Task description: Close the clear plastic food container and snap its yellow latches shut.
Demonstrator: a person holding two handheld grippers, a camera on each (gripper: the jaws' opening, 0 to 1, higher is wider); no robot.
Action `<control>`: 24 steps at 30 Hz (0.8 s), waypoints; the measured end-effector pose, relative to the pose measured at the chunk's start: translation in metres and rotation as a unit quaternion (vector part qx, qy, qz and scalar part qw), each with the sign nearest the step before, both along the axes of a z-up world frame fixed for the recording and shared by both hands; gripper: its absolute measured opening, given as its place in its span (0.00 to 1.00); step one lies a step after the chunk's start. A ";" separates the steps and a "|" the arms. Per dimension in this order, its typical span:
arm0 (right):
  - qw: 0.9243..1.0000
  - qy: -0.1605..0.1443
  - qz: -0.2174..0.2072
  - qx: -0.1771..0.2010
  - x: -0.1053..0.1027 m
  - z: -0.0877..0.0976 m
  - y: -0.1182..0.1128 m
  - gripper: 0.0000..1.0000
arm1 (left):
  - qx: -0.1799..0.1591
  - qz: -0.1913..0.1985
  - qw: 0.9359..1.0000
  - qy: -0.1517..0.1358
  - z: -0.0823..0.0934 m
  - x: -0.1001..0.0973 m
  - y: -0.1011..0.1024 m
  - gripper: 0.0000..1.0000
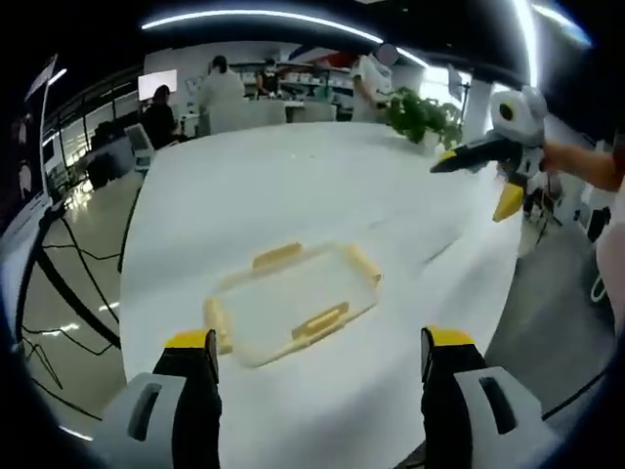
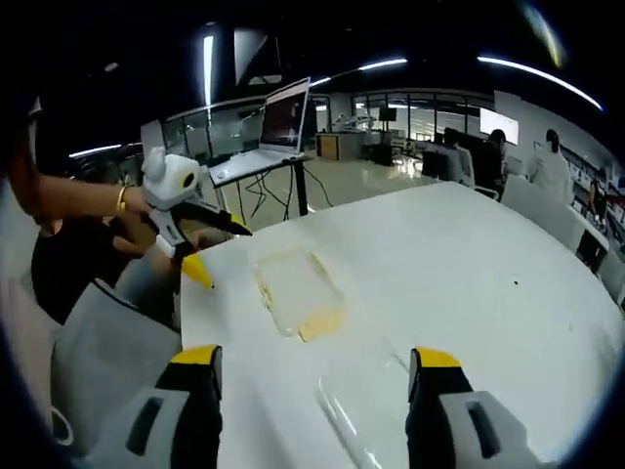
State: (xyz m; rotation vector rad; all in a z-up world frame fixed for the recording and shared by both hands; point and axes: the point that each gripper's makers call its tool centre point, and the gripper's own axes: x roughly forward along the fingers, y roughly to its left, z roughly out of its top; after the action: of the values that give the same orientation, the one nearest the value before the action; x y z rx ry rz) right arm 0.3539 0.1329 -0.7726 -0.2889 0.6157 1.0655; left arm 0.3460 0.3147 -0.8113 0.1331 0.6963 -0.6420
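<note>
Clear plastic container (image 1: 293, 303) with yellow latches (image 1: 319, 320) lies flat on the white table (image 1: 322, 186), just ahead of the left gripper (image 1: 317, 366), the right gripper (image 2: 312, 376) farther off, both spread wide and empty.

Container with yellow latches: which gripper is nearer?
Left. The left gripper sits just short of the container, jaws open toward it; the right gripper is well off beyond its far corner.
</note>
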 end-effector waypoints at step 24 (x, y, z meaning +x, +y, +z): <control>0.996 0.049 0.063 -0.042 0.016 -0.039 0.076 0.77 | 0.110 -0.139 0.983 0.040 -0.028 0.044 0.032 0.81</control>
State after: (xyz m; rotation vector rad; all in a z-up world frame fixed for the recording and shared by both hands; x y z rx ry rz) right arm 0.3695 0.2086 -0.8116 -0.3534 0.7395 1.1813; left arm 0.3901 0.3463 -0.8396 0.4157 0.8340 -0.8401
